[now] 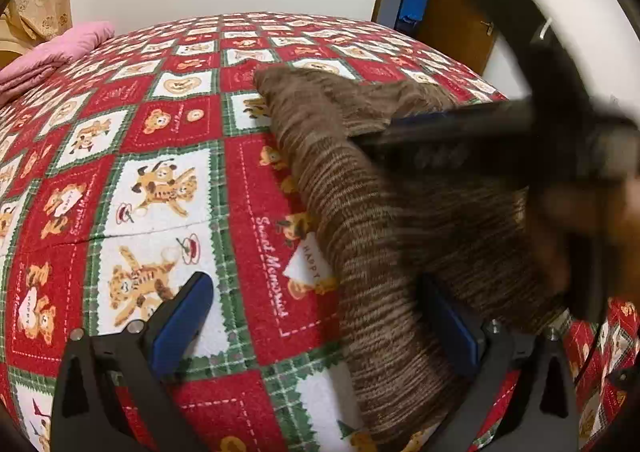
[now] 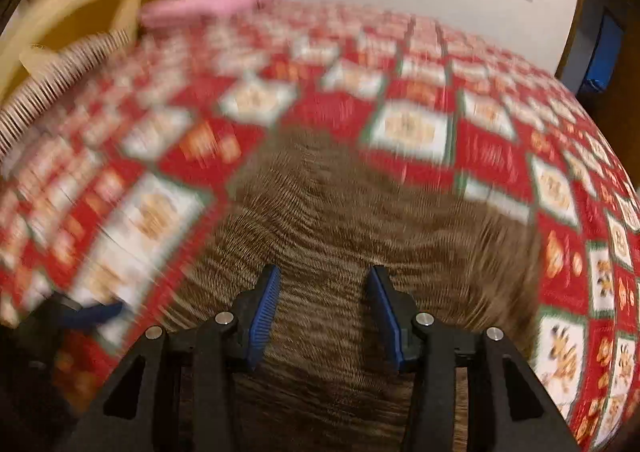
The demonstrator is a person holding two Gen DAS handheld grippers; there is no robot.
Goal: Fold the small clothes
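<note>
A brown striped knit garment (image 1: 360, 236) lies on a bed covered with a red, white and green bear-print quilt (image 1: 160, 156). The left claw (image 1: 324, 328) stands wide, its right finger at the garment's edge, its left over bare quilt, nothing gripped. The right claw (image 2: 324, 312) hovers over the garment (image 2: 340, 204) with jaws partly apart and nothing pinched between them; its view is blurred. From the left wrist it (image 1: 460, 140) shows dark across the garment. A pink folded cloth (image 1: 52, 56) lies at the far corner.
</note>
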